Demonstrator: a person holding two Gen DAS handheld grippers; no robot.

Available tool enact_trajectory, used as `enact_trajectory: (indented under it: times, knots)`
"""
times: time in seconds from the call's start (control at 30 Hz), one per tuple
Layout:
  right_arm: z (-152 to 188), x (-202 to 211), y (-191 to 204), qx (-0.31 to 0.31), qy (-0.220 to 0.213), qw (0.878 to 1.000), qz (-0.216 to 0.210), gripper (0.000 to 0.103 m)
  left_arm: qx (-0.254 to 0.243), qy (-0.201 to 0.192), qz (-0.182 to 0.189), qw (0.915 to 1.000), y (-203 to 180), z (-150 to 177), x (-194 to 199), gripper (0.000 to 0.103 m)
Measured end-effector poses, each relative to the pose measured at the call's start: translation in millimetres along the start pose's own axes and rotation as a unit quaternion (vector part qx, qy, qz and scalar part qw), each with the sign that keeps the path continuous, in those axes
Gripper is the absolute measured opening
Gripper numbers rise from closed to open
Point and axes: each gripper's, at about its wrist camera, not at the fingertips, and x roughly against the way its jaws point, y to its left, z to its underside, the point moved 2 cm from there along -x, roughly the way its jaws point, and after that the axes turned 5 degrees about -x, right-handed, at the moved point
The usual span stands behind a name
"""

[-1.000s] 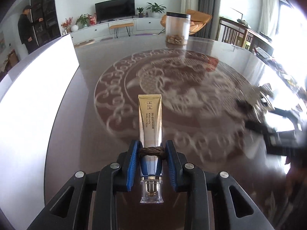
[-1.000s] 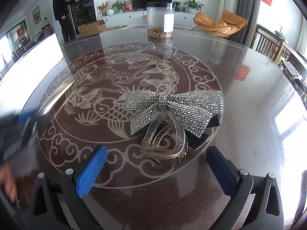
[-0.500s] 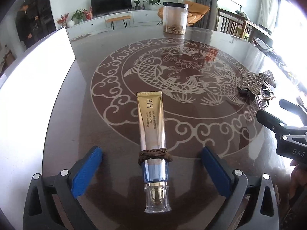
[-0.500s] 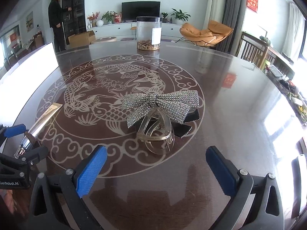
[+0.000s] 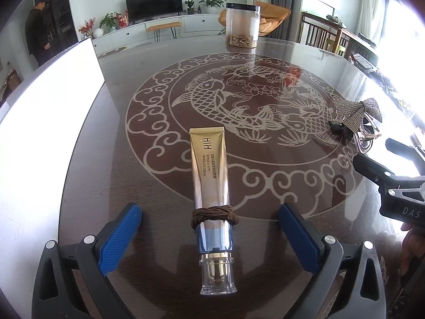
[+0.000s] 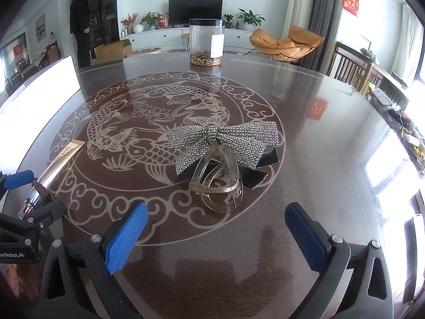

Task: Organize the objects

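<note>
We see a glossy, mirror-smooth desk (image 5: 111,175), a shiny metallic-looking tube (image 5: 209,170) wound with rough brown cord (image 5: 213,212), a bow (image 6: 225,141) of glittering studs, and its clip (image 6: 217,183), perhaps translucent plastic.

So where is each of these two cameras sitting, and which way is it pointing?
Left wrist: on the left gripper, looking down along its open blue fingers at the cream tube.
Right wrist: on the right gripper, open, facing the bow hair clip.
Shared: table, jar, tube, clip, and each other's gripper.
</note>
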Motion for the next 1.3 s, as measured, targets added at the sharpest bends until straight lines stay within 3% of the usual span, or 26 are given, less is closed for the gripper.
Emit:
enact_trajectory:
  times: [1.0,1.07,1.17,1.23,1.3]
  knots:
    - [1,0,2,0.004,-0.003,1.000,-0.004,0.103,0.000,0.000,0.000,1.0000,-1,0,0,0.103]
    - [1,3,-1,-0.002,-0.009,1.000,-0.015,0.103,0.001,0.003,0.005,1.0000,-1,0,-2,0.103]
    - [-2,15,-21,-0.054,-0.009,0.996,-0.075,0.103,-0.026,0.036,0.031,0.9985,2,-3,-2,0.103]
    - [-4,24,-48,-0.121,-0.010,0.984,-0.132,0.103,-0.028,0.047,0.053,0.9971,7,-5,0,0.103]
    - [-2,28,-67,-0.158,-0.006,0.976,-0.149,0.103,-0.014,0.045,0.073,0.9962,14,-5,3,0.103]
